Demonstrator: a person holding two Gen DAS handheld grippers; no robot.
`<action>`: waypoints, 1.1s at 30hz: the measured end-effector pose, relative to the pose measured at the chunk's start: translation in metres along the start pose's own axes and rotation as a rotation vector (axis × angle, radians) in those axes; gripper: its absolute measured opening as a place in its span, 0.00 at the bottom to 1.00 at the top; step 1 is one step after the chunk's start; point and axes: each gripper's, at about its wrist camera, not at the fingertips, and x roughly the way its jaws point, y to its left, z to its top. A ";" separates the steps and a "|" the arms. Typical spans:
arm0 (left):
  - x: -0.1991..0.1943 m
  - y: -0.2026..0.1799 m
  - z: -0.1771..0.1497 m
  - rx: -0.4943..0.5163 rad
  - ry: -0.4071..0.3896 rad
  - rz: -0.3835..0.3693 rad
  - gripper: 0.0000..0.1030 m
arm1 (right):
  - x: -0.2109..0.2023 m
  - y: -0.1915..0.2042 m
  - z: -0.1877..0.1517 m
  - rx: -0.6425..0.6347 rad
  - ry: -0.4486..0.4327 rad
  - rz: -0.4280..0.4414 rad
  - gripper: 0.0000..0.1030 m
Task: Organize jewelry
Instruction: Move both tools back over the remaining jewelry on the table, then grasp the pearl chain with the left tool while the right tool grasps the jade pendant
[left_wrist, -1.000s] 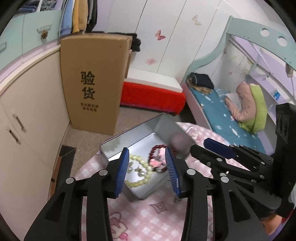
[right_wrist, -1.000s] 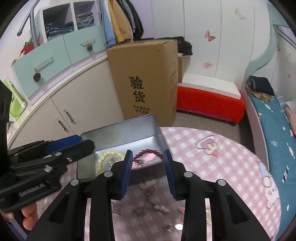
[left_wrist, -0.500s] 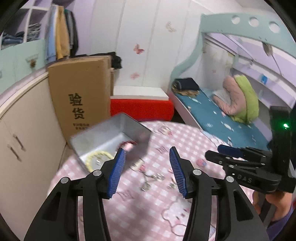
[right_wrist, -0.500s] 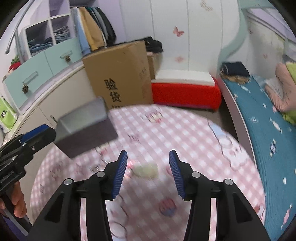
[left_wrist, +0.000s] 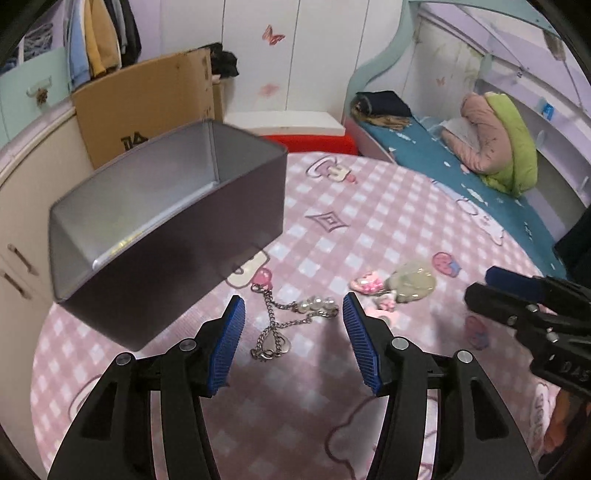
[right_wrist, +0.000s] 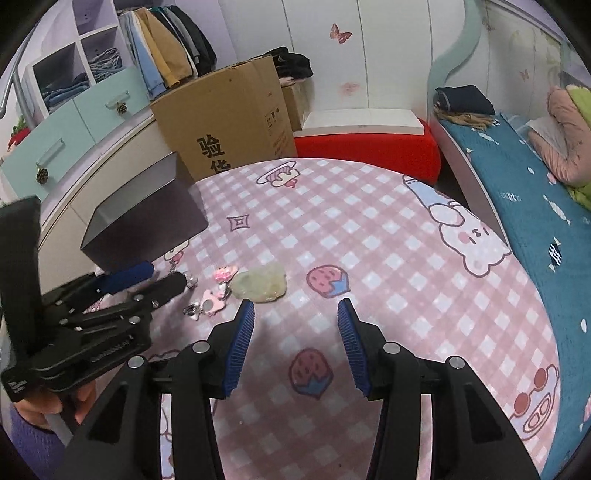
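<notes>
The silver chain (left_wrist: 275, 325) is seen lying on the counter (left_wrist: 369, 229) directly ahead of the left gripper (left_wrist: 291, 325), nearer than the right gripper (right_wrist: 295, 325); both are held apart, empty, the left's jaws just widened.

A silver chain with pearls (left_wrist: 286, 320) is seen in the lower centre of the left wrist view. A pale green stone piece (left_wrist: 412, 282) and pink charms (left_wrist: 365, 283) lie to its right. An open grey tin box (left_wrist: 166, 221) is seen at the upper left.
</notes>
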 end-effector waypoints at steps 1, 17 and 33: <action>0.003 0.001 0.000 -0.006 0.010 0.000 0.52 | 0.002 -0.001 0.001 -0.001 0.002 -0.004 0.45; 0.005 -0.008 -0.005 0.065 0.002 0.035 0.15 | 0.029 0.019 0.007 -0.118 0.037 -0.045 0.45; -0.018 0.025 -0.016 -0.039 0.006 -0.022 0.08 | 0.047 0.044 0.014 -0.261 0.040 -0.057 0.47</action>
